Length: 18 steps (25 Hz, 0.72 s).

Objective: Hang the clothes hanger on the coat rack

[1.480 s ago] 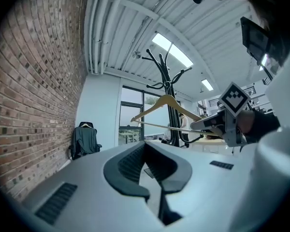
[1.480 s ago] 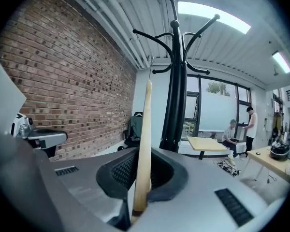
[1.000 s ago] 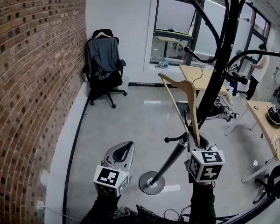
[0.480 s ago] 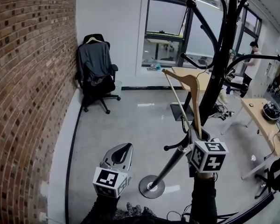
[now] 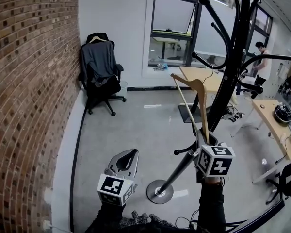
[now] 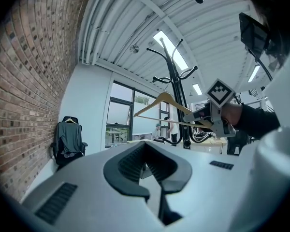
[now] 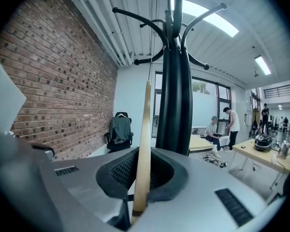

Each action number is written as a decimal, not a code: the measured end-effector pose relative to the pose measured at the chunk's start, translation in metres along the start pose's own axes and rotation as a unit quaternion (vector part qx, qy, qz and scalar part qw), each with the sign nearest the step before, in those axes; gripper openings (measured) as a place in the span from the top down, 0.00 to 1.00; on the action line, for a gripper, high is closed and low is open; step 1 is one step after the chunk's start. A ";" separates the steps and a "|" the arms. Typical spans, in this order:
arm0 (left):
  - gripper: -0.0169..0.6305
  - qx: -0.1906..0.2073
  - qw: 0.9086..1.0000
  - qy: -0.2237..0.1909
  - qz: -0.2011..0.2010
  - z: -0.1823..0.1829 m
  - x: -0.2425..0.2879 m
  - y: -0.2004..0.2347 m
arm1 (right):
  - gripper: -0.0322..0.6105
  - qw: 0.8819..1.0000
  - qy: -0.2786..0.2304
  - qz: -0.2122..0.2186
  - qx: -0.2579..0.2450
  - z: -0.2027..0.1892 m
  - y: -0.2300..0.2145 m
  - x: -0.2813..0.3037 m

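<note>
My right gripper (image 5: pixel 202 139) is shut on the lower end of a light wooden clothes hanger (image 5: pixel 196 98), which stands upright above it. The hanger is close beside the black coat rack (image 5: pixel 233 67), left of its pole and below the curved hooks, touching none of them. In the right gripper view the hanger (image 7: pixel 144 144) rises from between the right gripper's (image 7: pixel 137 202) pads, just in front of the coat rack's pole (image 7: pixel 175 105). My left gripper (image 5: pixel 127 158) hangs lower left, shut and empty (image 6: pixel 152 190); its view shows the hanger (image 6: pixel 164 100) and rack (image 6: pixel 176 100).
The rack's round base (image 5: pixel 160 191) stands on the grey floor between my grippers. A brick wall (image 5: pixel 29 81) runs along the left. An office chair with a grey garment (image 5: pixel 99 67) sits in the far corner. Desks (image 5: pixel 276 120) and a person (image 5: pixel 262 57) are at the right.
My right gripper has shifted a little beside the rack, hanger still gripped. The head view has swung slightly. The left gripper has stayed where it was.
</note>
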State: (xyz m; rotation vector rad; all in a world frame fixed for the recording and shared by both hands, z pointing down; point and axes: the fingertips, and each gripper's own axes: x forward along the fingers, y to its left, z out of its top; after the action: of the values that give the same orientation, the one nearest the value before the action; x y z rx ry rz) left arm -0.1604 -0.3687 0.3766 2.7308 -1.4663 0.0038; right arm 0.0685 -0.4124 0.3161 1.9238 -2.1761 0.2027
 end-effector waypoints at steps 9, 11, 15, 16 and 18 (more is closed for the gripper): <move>0.96 0.005 1.000 0.001 -0.003 0.002 -0.003 -0.005 | 0.89 1.000 -0.011 0.014 -0.018 0.003 0.005 -0.001; 0.96 0.007 1.000 0.001 -0.004 0.003 -0.003 -0.006 | 0.88 0.999 -0.019 0.014 -0.026 0.005 0.006 -0.004; 0.96 0.012 1.000 0.000 -0.006 0.006 -0.003 -0.012 | 0.79 0.998 -0.029 0.022 -0.044 0.012 0.012 -0.011; 0.96 0.013 1.000 0.000 -0.008 0.006 -0.002 -0.015 | 0.79 0.998 -0.038 0.021 -0.046 0.015 0.011 -0.014; 0.96 0.016 1.000 0.000 -0.010 0.007 -0.001 -0.022 | 0.77 0.996 -0.064 0.016 -0.052 0.025 0.007 -0.024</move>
State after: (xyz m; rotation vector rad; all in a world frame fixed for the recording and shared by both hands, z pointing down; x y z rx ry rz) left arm -0.1431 -0.3562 0.3689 2.7718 -1.4506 0.0270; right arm 0.0620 -0.3948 0.2857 1.8921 -2.2507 -0.0291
